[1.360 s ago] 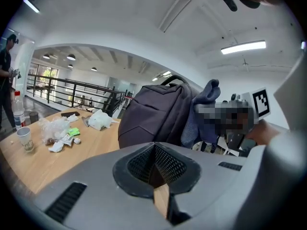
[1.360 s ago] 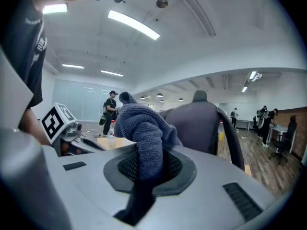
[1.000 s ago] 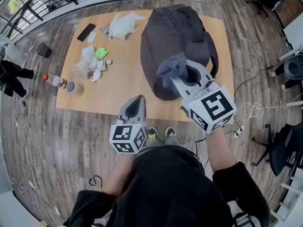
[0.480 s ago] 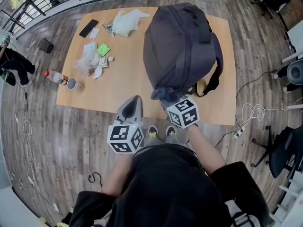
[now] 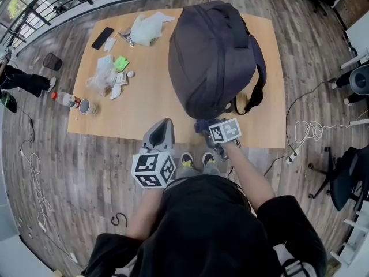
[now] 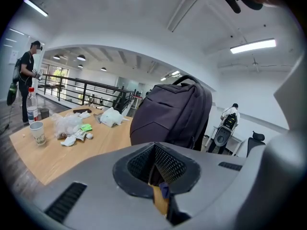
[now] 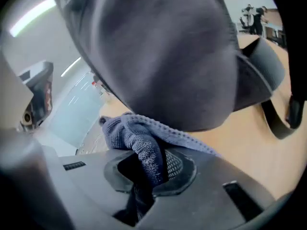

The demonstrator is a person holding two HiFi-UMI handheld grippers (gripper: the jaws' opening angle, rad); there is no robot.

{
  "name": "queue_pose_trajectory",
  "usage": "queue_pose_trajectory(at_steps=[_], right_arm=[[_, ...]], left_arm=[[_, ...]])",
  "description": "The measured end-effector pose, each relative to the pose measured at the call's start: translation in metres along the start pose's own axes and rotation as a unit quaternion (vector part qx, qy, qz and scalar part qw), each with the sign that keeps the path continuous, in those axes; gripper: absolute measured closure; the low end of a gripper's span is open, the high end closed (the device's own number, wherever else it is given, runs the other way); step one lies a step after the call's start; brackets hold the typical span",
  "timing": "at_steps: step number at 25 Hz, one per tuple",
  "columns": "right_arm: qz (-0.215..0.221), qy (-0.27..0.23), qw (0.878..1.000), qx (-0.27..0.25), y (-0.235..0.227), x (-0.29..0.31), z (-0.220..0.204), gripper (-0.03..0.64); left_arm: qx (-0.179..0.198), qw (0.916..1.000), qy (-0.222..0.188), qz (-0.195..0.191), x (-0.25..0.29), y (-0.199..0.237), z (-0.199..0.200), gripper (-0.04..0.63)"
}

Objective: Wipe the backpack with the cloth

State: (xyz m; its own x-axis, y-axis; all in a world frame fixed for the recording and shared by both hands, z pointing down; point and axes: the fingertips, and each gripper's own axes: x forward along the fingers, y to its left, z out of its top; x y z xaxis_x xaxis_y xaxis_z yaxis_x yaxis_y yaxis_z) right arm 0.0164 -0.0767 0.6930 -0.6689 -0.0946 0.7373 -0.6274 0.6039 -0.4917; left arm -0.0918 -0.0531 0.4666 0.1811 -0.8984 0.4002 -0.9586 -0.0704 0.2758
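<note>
Counter: pale wooden rectangular counter (image 5: 150, 105), on a grey-brown plank floor (image 5: 69, 172).
Phone: flat black slab (image 5: 104, 38), near the far left corner of the counter.
Bag: crumpled white plastic bag (image 5: 147, 29), just beside the phone.
Wrapping: clear crumpled plastic wrap (image 5: 99, 81), with a small green packet (image 5: 121, 64) next to it.
Bottle: clear plastic bottle with a red cap (image 6: 32, 104), upright at the counter's left edge.
Cup: pale paper cup (image 6: 37, 132), beside the bottle.
Bin: small black bin (image 5: 52, 61), on the floor.
Cable: looped white cable (image 5: 308, 133), on the floor at right.
</note>
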Motion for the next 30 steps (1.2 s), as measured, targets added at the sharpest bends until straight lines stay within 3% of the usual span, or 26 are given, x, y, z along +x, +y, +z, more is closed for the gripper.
queue_pose_trajectory(at_steps=[4, 7, 9, 14, 17, 21, 24, 27, 30], right_arm=[[-0.046, 0.021, 0.997, -0.066, -0.029, -0.028, 0.001, 0.575], [-0.063, -0.017, 0.996, -0.056, -0.044, -0.062, 0.015, 0.575], [-0.043, -0.067, 0.996, -0.046, -0.031, -0.093, 0.042, 0.575], [-0.015, -0.135, 0.981, -0.135, 0.040, -0.160, 0.107, 0.575], [0.008, -0.169, 0.978, -0.119, 0.060, -0.160, 0.120, 0.575], [0.071, -0.132, 0.987, -0.065, 0.081, -0.098, 0.098, 0.575], [0.064, -0.078, 0.992, -0.073, 0.073, -0.045, 0.070, 0.575], [0.083, -0.043, 0.994, -0.054, 0.060, -0.030, 0.042, 0.575], [0.030, 0.012, 0.999, -0.028, 0.008, -0.024, 0.011, 0.575]], left_arm=[[0.001, 1.0000, 0.005, -0.008, 0.004, -0.003, -0.002, 0.580], [0.000, 0.9999, 0.002, -0.016, 0.008, -0.008, 0.001, 0.580], [0.001, 0.9998, 0.002, -0.020, 0.012, -0.010, 0.002, 0.580], [0.004, 0.9996, 0.001, -0.028, 0.021, -0.018, 0.003, 0.580], [0.002, 0.9996, 0.001, -0.029, 0.023, -0.018, 0.004, 0.580], [-0.002, 0.9998, -0.002, -0.021, 0.018, -0.013, 0.005, 0.580], [-0.008, 0.9999, 0.000, -0.013, 0.012, -0.005, 0.004, 0.580], [-0.009, 0.9999, -0.001, -0.011, 0.009, -0.001, 0.004, 0.580], [-0.010, 0.9998, 0.000, -0.015, 0.011, -0.004, 0.004, 0.580]])
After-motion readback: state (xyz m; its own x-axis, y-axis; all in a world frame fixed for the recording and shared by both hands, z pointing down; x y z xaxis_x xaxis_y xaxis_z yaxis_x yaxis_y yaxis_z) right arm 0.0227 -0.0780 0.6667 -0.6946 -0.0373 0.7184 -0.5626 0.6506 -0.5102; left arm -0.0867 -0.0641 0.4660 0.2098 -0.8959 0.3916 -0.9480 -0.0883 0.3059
